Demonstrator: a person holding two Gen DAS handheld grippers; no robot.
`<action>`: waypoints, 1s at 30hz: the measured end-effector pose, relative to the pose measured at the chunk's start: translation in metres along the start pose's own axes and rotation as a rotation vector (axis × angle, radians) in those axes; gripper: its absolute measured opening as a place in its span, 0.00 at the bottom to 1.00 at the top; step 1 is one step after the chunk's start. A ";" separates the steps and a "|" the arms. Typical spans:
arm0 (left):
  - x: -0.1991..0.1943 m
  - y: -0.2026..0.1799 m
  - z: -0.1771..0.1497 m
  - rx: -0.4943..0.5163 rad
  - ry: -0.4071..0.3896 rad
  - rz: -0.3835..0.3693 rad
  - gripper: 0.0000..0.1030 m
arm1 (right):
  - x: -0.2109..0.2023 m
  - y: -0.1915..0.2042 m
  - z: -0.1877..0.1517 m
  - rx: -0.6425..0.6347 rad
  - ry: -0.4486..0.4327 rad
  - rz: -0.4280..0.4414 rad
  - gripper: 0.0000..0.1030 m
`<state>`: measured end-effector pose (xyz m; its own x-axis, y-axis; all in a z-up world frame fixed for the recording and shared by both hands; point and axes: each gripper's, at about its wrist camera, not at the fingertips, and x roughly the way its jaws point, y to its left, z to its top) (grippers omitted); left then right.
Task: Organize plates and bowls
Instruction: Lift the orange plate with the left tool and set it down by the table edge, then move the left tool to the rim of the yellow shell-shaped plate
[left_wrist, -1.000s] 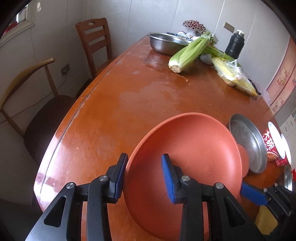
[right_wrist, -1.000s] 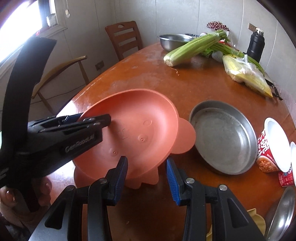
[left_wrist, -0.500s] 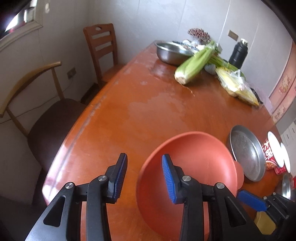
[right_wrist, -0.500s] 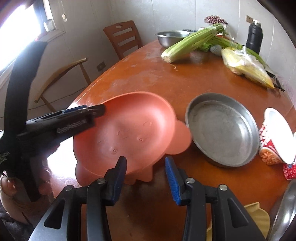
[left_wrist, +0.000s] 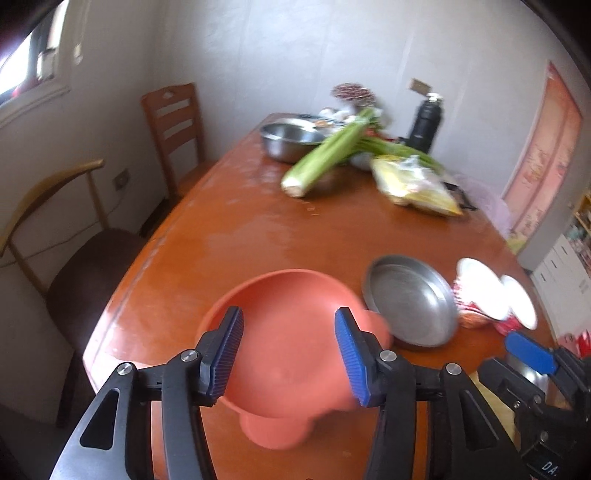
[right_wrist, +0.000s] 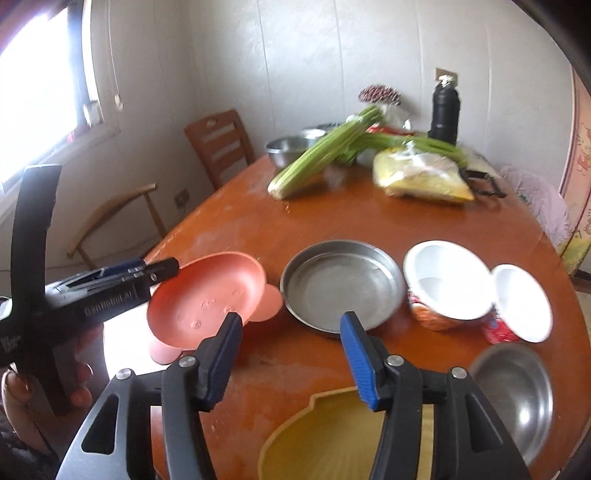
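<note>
The big brown table (right_wrist: 332, 218) holds everything; far back, near its far edge, lie long green celery stalks (right_wrist: 317, 158), a yellow bag (right_wrist: 421, 177), a black bottle (right_wrist: 445, 110) and a shiny steel bowl (right_wrist: 284, 149); nearer, close to the near edge, the dishes sit in a row; the pink plate (right_wrist: 207, 299) with little round ears sits flat by the near left edge, and the round steel pan (right_wrist: 340, 284) is just beside it on the right, so close the ear may touch it, but the picture is blurry and I cannot be sure; next come a white and red paper bowl (right_wrist: 447, 288) and a white lid (right_wrist: 524, 302), then a small steel bowl (right_wrist: 517, 391) at the near right edge, and a yellow plate (right_wrist: 332, 439) right at the near edge; the left gripper (left_wrist: 288, 354) hangs over the pink plate with its jaws opening, and its blue pads do not touch the plate; the right gripper (right_wrist: 291, 358) is above the table between the pink plate and the steel pan, its jaws opening too, with nothing held; I think the pink plate has been put down, so that step looks done; next a gripper should pick another dish, maybe the steel pan or the yellow plate, come down over its rim and squeeze gently.
</note>
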<state>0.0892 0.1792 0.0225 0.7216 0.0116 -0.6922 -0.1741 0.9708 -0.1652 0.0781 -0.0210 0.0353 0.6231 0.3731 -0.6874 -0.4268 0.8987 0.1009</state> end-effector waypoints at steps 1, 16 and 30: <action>-0.004 -0.007 -0.001 0.009 -0.007 -0.003 0.52 | -0.007 -0.004 -0.001 0.007 -0.014 0.004 0.54; -0.038 -0.108 -0.018 0.159 -0.011 -0.138 0.60 | -0.077 -0.058 -0.021 0.064 -0.127 -0.021 0.60; -0.044 -0.138 -0.036 0.239 0.028 -0.137 0.60 | -0.103 -0.102 -0.046 0.132 -0.129 -0.099 0.61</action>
<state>0.0576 0.0361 0.0506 0.7081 -0.1274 -0.6945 0.0892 0.9918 -0.0909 0.0273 -0.1619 0.0632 0.7401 0.3003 -0.6018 -0.2752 0.9517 0.1364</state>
